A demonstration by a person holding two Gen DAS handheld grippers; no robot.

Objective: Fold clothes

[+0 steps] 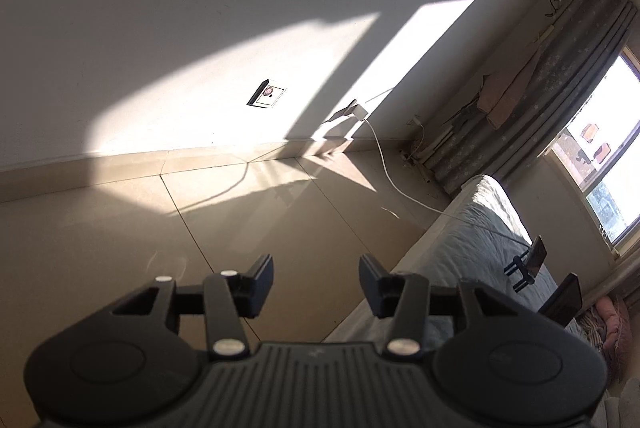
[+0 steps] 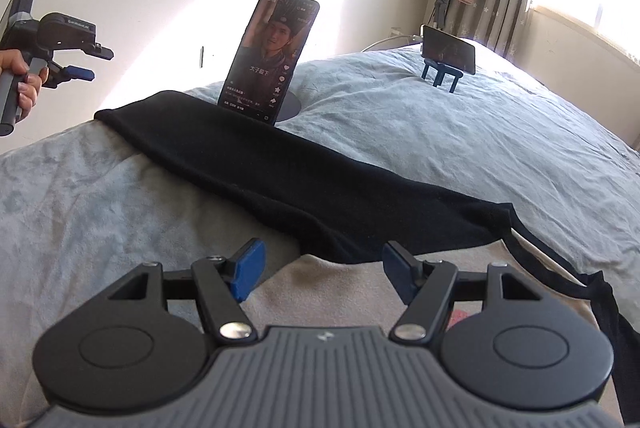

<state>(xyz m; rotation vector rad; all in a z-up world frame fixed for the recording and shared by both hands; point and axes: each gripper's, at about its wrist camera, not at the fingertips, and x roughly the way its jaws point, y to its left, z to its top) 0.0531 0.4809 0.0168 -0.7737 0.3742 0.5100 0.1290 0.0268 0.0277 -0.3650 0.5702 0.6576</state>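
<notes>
One black garment (image 2: 304, 183) lies across the pale blue bedding (image 2: 460, 131), folded into a long, narrow band that runs from the far left edge of the bed down toward the near right. Its upper edge is smooth and straight; its lower edge sags in a soft curve just ahead of my right gripper (image 2: 322, 272). At the right end a thin dark hem or strap trails off loosely over a beige layer. A phone (image 2: 270, 55) stands upright on a round base just behind the band, and a second phone (image 2: 450, 49) sits on a small stand farther back.

My right fingers stand wide apart and hold nothing, hovering just short of the cloth. My left gripper (image 1: 316, 282) is off the bed's side, aimed over the tiled floor (image 1: 260, 211), jaws parted and empty.
</notes>
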